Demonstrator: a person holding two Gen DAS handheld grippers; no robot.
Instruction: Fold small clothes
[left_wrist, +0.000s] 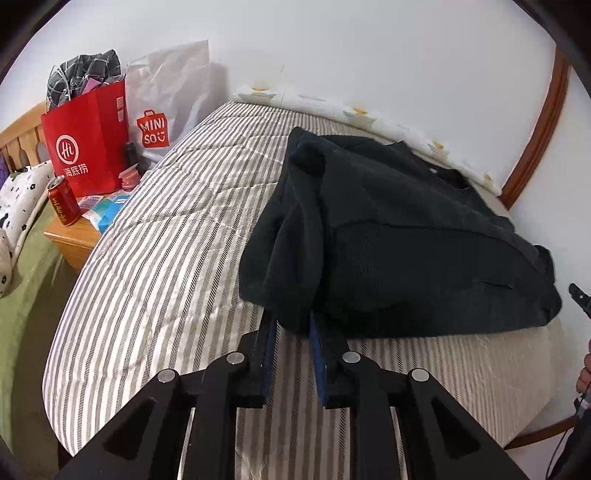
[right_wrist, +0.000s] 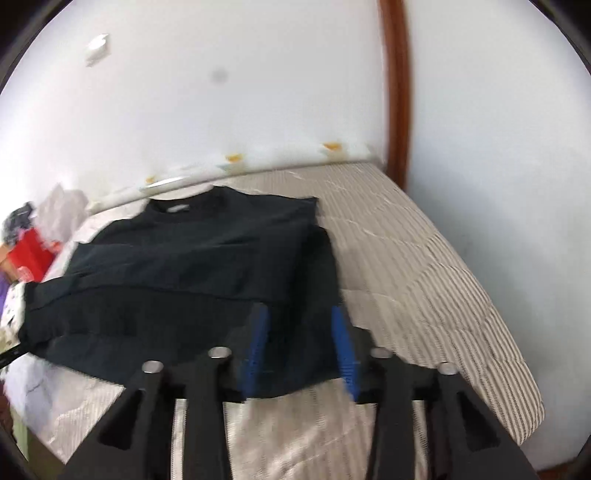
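Observation:
A dark knit sweater lies on the striped bed, its sides folded inward, collar toward the wall. My left gripper is shut on the sweater's near left corner, and a bunch of fabric hangs up from the blue-padded fingers. In the right wrist view the sweater lies flat in front. My right gripper is open, its blue pads apart over the sweater's near right hem, with the cloth lying between them. The right gripper's tip also shows in the left wrist view.
A wooden nightstand left of the bed holds a red paper bag, a white Miniso bag, a red can and small items. The white wall and a brown door frame border the bed.

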